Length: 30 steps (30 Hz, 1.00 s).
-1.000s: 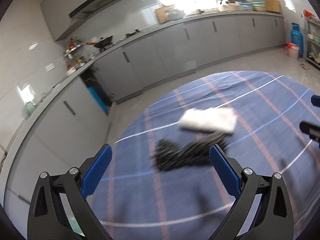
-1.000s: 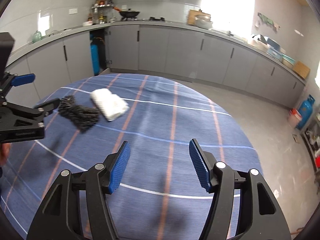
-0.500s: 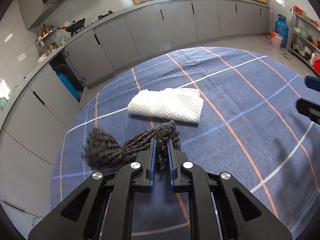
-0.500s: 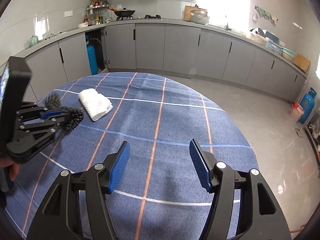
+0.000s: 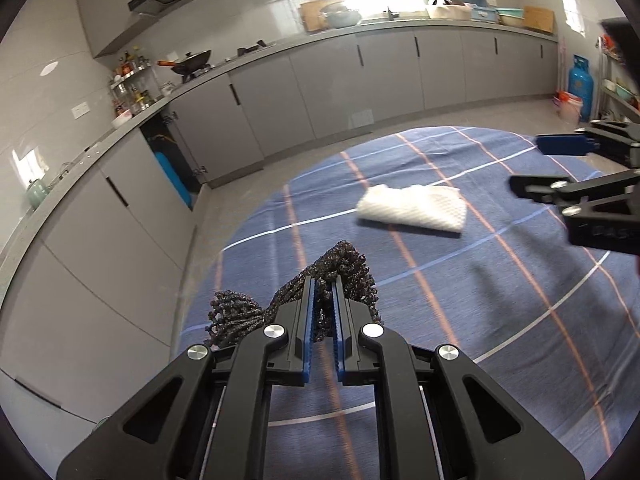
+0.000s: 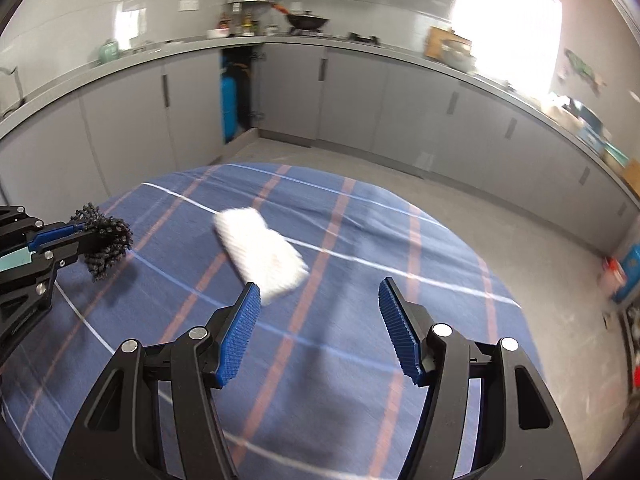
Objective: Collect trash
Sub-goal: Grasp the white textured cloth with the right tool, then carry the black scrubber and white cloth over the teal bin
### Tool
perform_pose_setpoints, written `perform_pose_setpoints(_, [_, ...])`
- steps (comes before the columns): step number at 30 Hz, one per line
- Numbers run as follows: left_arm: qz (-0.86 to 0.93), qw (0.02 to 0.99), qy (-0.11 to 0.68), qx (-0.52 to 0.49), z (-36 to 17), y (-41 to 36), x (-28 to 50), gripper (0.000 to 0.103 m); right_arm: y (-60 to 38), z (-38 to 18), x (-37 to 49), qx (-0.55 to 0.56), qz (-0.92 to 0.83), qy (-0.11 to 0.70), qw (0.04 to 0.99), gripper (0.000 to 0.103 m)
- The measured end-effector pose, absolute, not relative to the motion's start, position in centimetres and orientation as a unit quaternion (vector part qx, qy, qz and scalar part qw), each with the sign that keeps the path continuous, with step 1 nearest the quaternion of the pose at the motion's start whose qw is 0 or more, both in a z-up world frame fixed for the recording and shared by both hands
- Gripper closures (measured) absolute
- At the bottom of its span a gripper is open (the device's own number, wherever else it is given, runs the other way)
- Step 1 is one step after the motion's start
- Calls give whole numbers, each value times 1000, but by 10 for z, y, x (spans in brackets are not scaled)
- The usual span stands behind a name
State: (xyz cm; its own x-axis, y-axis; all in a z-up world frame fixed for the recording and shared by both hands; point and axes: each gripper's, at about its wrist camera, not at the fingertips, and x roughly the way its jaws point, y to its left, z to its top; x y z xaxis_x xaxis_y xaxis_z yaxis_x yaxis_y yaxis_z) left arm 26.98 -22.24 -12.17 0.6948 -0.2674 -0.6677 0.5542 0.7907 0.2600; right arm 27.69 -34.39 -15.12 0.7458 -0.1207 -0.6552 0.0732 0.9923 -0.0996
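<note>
Now, with left gripper (image 5: 323, 300) clamped on the black frizzy mesh scrap (image 5: 344, 276), steer the gaping, empty right gripper (image 6: 318, 322) onto the white folded towel (image 6: 262, 254), centre frame.

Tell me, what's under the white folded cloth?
The white folded cloth lies on the blue striped tablecloth. Anything beneath the cloth itself is covered, so that stays unknown.

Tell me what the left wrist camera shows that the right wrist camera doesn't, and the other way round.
Only the left wrist view shows the blue pads of the left gripper clamped on the black tangled scrap, plus the blue gas cylinder by the far wall. Only the right wrist view shows the right gripper from behind, jaws open with nothing between them. Both show the white folded cloth lying on the blue striped tablecloth, the wok on the counter, and the other gripper at the frame edge.
</note>
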Motion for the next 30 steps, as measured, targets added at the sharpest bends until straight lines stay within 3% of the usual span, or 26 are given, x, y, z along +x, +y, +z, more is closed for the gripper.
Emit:
perform_pose_setpoints(8, [-222, 896, 319, 213, -126, -202, 278, 94, -325, -187, 335, -46, -32, 389, 919, 45])
perform_pose_setpoints(11, [-221, 897, 322, 207, -128, -198, 282, 94, -328, -201, 346, -31, -26, 414, 909, 59])
perform_pose_setpoints(12, [-220, 897, 323, 205, -129, -198, 283, 94, -329, -205, 349, -21, -17, 423, 906, 68])
perform_pose_setpoints(14, [-218, 897, 326, 202, -131, -196, 286, 94, -330, -206, 349, -12, -8, 424, 905, 74])
perform_pose_setpoints(15, [-217, 898, 326, 201, -131, -195, 286, 94, -329, -206, 349, -13, -6, 426, 904, 86])
perform_pose_setpoints(16, [-215, 899, 326, 200, -131, -194, 286, 94, -330, -205, 348, -9, -4, 428, 904, 90])
perform_pose_setpoints(30, [-188, 910, 313, 197, -112, -152, 255, 94, -303, -169, 273, 16, 16, 395, 918, 92])
